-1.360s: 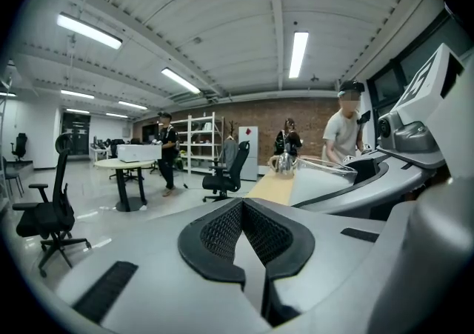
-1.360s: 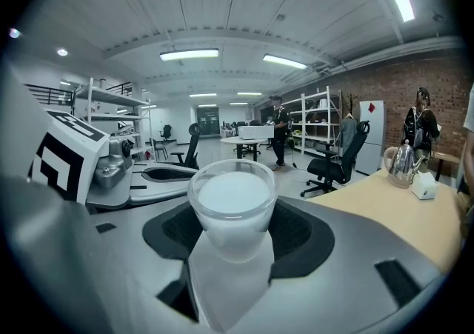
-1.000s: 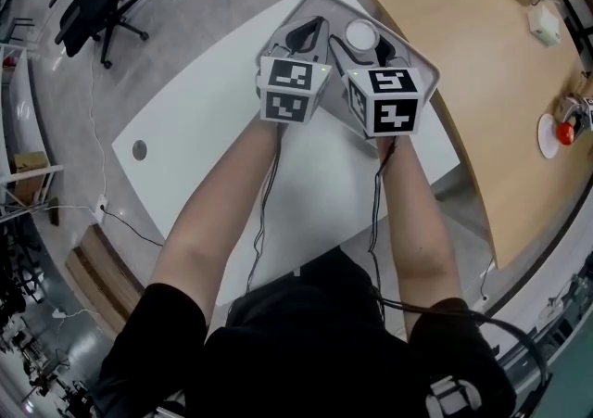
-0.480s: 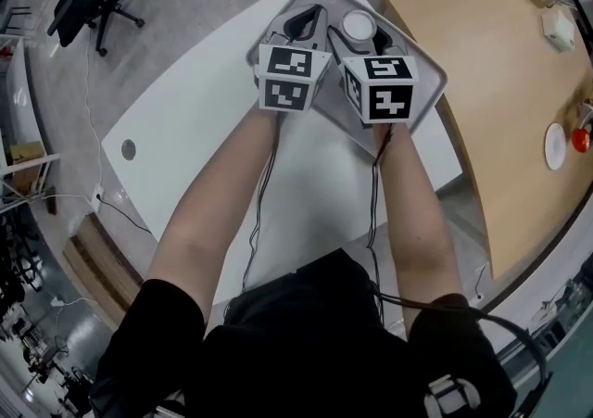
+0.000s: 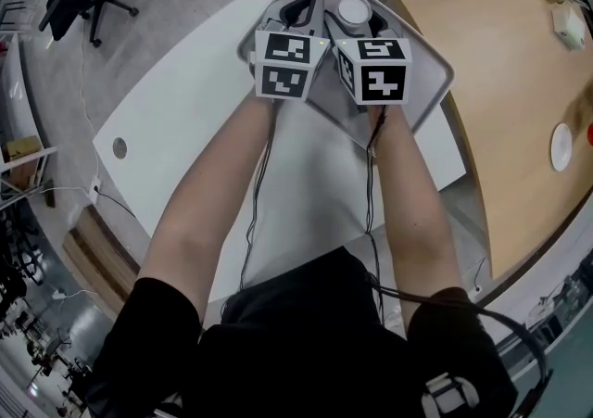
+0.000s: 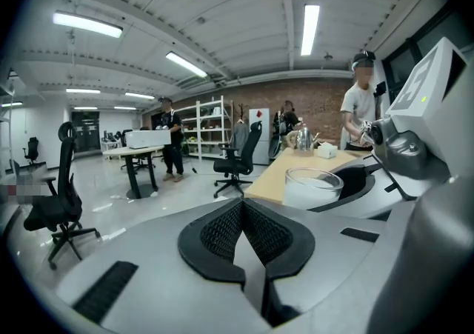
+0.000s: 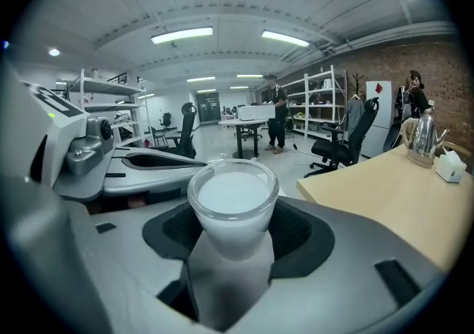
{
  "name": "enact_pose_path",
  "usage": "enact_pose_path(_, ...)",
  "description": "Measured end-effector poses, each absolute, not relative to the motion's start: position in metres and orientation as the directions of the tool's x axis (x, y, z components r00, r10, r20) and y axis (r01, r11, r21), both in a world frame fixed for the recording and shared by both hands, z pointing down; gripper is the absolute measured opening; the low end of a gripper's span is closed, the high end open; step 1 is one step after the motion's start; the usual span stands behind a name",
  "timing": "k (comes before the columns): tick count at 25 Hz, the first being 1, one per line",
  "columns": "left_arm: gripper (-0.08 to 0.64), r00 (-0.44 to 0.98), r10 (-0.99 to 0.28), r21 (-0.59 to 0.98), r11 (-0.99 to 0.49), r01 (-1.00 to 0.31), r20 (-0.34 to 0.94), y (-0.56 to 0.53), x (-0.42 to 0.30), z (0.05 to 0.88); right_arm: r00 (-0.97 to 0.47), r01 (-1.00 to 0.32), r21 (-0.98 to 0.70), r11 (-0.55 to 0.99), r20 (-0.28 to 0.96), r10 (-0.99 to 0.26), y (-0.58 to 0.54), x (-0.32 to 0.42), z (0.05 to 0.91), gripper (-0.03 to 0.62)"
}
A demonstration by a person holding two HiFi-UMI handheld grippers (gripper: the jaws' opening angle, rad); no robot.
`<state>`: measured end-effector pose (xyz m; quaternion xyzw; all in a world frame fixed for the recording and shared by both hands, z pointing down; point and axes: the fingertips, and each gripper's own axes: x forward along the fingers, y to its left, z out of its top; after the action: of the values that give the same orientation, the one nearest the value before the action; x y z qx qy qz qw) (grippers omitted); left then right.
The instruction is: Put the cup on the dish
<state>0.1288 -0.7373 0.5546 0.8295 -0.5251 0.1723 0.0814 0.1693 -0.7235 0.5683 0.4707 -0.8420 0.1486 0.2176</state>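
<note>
Since the cup is already held, the coming move turns on how it sits over the tray. The white desk (image 5: 185, 120) carries a grey tray (image 5: 424, 66), apparently the dish, at the upper middle of the head view. Both tongs reach over it side by side. The left tongs (image 6: 242, 210) are pressed together on nothing. The right tongs (image 7: 234, 223) pinch the sides of the upright glass cup (image 7: 232, 190), centre frame, its long axis vertical. Whether its base touches the tray I cannot tell.
</note>
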Motion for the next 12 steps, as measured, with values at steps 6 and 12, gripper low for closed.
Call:
enact_pose_path(6, 0.006, 0.385, -0.839, -0.046, -0.433, -0.9, 0.384, -0.738, 0.126, 0.569, -0.457, -0.86, -0.054, 0.508, 0.522, -0.72, -0.726, 0.166, 0.584, 0.259)
enact_pose_path(12, 0.006, 0.381, -0.836, -0.029, -0.426, -0.904, 0.395, -0.738, 0.123, 0.576, -0.456, -0.86, -0.059, 0.507, 0.534, -0.712, -0.726, 0.162, 0.596, 0.259)
